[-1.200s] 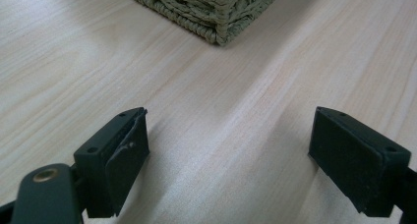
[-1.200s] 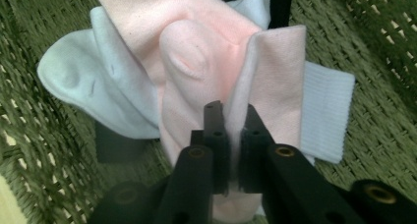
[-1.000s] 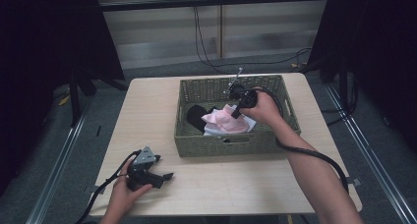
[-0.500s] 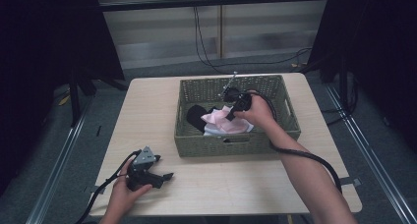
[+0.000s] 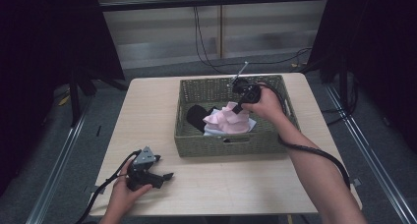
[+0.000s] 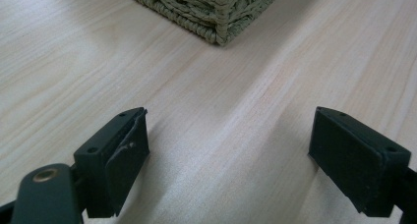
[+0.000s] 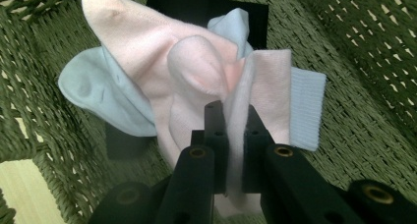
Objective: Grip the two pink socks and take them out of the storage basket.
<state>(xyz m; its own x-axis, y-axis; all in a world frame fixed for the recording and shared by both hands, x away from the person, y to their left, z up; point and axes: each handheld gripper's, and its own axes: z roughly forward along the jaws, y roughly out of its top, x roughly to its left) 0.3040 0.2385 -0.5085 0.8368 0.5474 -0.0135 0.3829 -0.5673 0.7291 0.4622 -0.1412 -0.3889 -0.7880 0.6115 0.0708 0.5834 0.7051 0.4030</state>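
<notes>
Pale wood worktop [image 5: 147, 116] carrying green wicker basket [image 5: 196, 140]. Right gripper [image 7: 235, 135] fingers pinching pink sock [image 7: 147, 42] fold inside basket, lifting not yet clear. Blue and black socks remaining. Left gripper [image 6: 231, 160] idling, fingers gaping wide, holding nothing.

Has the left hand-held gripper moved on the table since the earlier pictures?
No. The left hand-held gripper lies at the same spot near the table's front left corner, equally far from the basket; its jaws stand open.
</notes>
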